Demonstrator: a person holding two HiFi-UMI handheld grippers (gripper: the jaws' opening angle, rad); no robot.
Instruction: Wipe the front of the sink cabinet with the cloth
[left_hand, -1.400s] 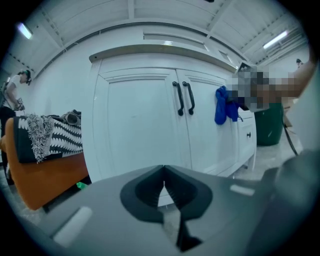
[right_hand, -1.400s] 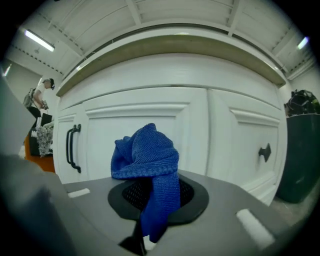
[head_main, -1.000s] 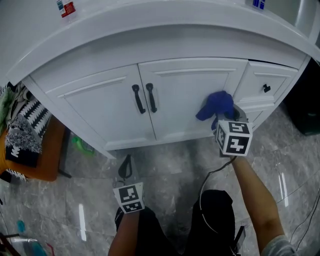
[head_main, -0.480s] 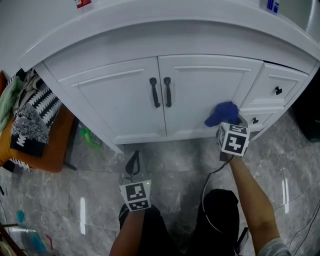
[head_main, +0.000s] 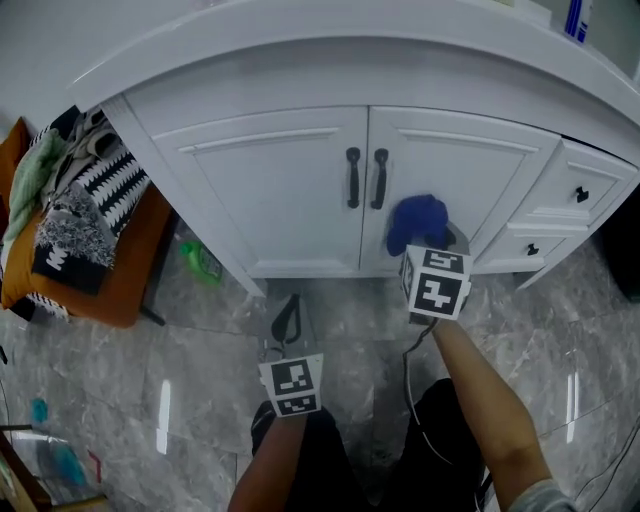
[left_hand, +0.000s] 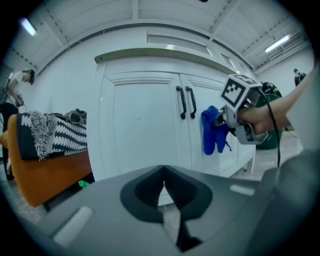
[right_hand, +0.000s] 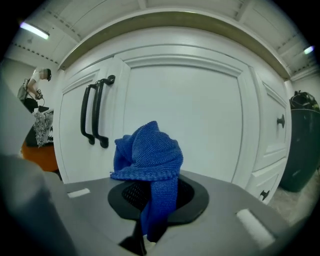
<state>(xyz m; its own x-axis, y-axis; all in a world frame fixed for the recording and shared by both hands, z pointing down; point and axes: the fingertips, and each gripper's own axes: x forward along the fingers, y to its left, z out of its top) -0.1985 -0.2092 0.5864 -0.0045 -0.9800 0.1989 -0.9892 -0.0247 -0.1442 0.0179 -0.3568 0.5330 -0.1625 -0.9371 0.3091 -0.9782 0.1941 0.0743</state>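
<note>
Right gripper (head_main: 432, 243) (right_hand: 150, 212): jaws pinch the blue knit cloth (head_main: 416, 219) (right_hand: 148, 150). One strip runs down between them and the rest bunches into a lump over the jaw tips. The cloth is right ahead of that gripper, against the lower half of the right door (head_main: 455, 190) of the white sink cabinet (head_main: 250, 95). The left gripper view puts it at the door face, but actual contact can't be confirmed. The two black door handles (head_main: 366, 179) sit just left of and slightly above the cloth. The two drawers (head_main: 560, 215) with black knobs are off to that gripper's right. A black cable (head_main: 412, 350) trails back from the right gripper along the forearm. Left gripper (head_main: 287, 318) (left_hand: 164, 197): jaws pressed together with nothing between them. It's held low over the grey marble floor (head_main: 200, 370), well apart from the cabinet and aimed at it, with the left door (head_main: 275, 195) ahead. Further to its left is an orange seat (head_main: 95, 285) piled with black-and-white patterned fabrics (head_main: 85, 210). A small green object (head_main: 201, 262) lies on the floor between the seat and the cabinet corner.
</note>
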